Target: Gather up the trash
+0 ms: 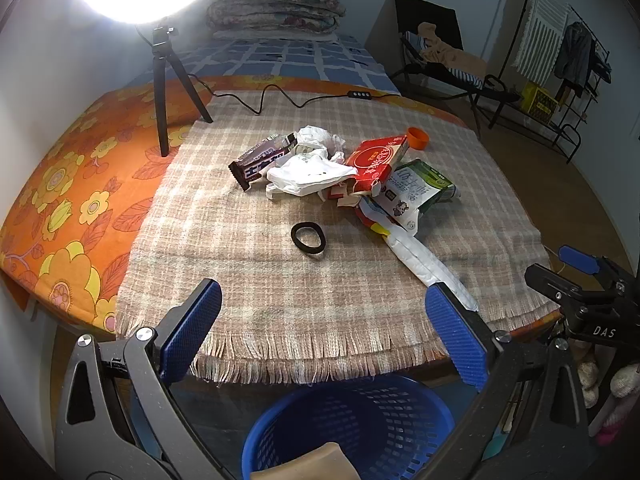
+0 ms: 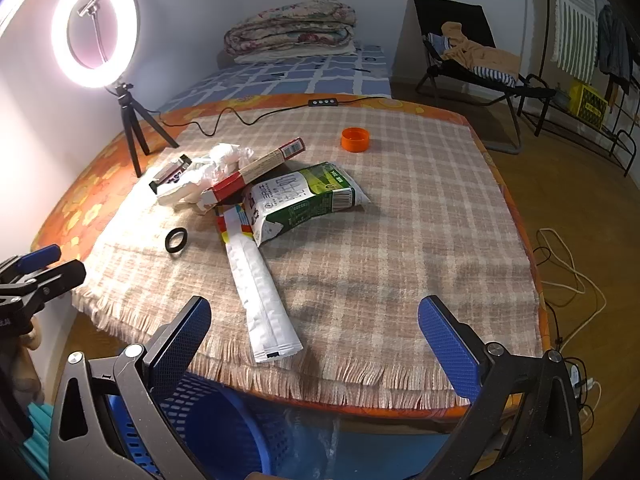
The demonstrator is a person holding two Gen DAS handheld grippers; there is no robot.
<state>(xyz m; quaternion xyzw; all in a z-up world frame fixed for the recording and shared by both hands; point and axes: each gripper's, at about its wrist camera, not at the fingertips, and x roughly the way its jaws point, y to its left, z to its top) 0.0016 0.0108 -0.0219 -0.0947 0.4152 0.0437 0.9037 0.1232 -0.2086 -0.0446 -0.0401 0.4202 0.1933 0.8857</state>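
A pile of trash lies mid-table: a dark candy wrapper (image 1: 258, 162), crumpled white paper (image 1: 316, 172), a red box (image 1: 378, 162), a green-white milk carton (image 1: 420, 190) and a long white packet (image 1: 424, 258). A black ring (image 1: 308, 239) lies in front of the pile and an orange cap (image 1: 418, 138) behind it. A blue basket (image 1: 352, 428) with a beige item inside stands below the table's front edge. My left gripper (image 1: 322, 330) is open and empty above the basket. My right gripper (image 2: 314, 342) is open and empty at the front edge, near the packet (image 2: 262, 292).
A ring light on a tripod (image 1: 168, 92) stands at the table's back left, its cable (image 1: 260, 100) running along the back. The plaid cloth (image 1: 248, 280) covers an orange flowered table (image 1: 72, 208). A bed, chair (image 2: 464, 52) and rack are behind; cables (image 2: 568, 276) lie on the floor at right.
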